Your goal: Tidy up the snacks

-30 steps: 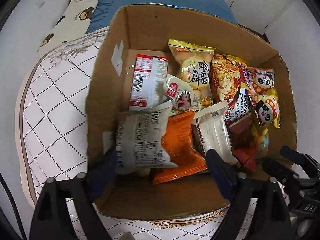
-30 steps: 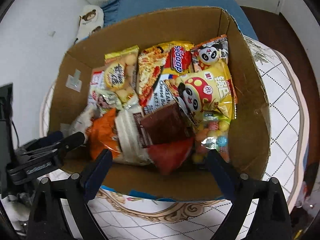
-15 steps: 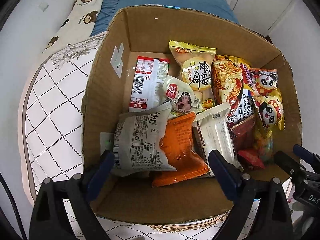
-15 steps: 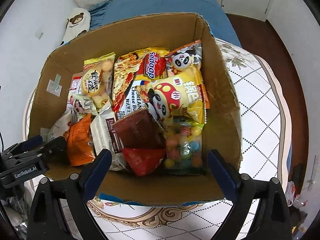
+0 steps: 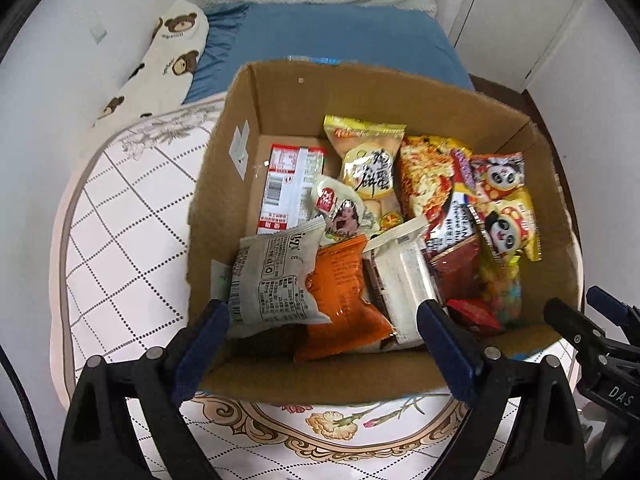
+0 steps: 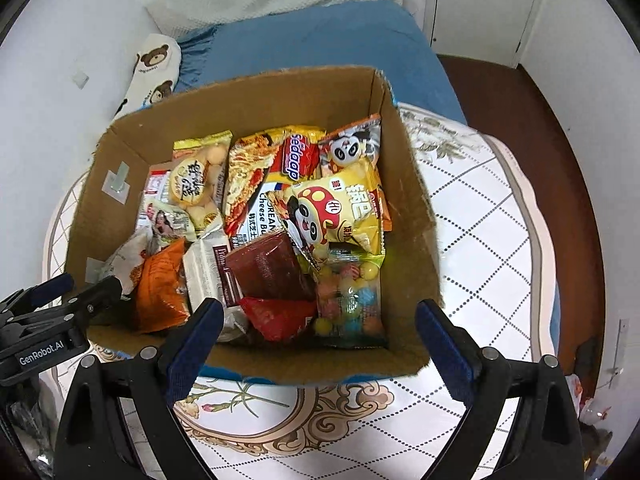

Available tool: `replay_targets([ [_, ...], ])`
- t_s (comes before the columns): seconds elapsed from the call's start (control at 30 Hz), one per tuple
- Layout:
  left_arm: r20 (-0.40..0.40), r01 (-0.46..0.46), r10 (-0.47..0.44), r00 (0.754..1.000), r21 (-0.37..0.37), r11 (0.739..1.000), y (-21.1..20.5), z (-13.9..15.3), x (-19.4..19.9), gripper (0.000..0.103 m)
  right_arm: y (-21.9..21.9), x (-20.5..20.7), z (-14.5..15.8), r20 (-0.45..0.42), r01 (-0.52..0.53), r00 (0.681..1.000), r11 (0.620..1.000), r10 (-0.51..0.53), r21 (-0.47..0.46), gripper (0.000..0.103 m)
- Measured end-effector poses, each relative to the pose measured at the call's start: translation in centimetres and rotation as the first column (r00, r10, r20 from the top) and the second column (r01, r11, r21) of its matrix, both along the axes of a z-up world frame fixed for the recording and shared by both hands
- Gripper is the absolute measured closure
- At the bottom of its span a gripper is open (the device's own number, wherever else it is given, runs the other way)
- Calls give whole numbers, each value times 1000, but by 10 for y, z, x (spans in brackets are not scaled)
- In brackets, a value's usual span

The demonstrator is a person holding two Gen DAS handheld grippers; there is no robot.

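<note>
I hold left tongs (image 5: 324, 334) wide, empty | right tongs (image 6: 318, 330) wide, empty | snack box (image 6: 256, 116) just ahead of both

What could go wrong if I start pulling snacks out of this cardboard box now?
The packets overlap: the grey packet lies on the orange packet, so lifting one may drag its neighbour. The candy bag sits tight against the cardboard box wall, so the open right gripper may catch the cardboard. The box rests on a soft quilted cover and could shift if the left gripper bumps it.
</note>
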State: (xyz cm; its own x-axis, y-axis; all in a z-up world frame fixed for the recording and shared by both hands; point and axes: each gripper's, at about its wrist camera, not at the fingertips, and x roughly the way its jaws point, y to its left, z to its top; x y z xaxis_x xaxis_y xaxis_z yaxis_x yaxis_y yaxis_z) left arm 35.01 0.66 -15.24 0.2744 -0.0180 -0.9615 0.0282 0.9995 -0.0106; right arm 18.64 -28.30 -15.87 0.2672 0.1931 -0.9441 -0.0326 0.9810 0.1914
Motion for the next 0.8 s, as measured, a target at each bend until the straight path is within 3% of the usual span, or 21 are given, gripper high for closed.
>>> replay_targets([
  [0.4, 178, 12, -19, 984, 37, 999, -10, 75, -63, 7, -14, -65, 73, 185, 15, 983, 1000, -13, -8, 1],
  [0.63, 269, 27, -40, 962, 52, 998, -18, 108, -110, 7, -22, -112, 124, 289, 17, 957, 1000, -17, 2, 1],
  [0.8, 292, 30, -37, 956, 27, 999, -21, 120, -141, 7, -29, -145, 150, 328, 15, 944, 1000, -23, 26, 1],
])
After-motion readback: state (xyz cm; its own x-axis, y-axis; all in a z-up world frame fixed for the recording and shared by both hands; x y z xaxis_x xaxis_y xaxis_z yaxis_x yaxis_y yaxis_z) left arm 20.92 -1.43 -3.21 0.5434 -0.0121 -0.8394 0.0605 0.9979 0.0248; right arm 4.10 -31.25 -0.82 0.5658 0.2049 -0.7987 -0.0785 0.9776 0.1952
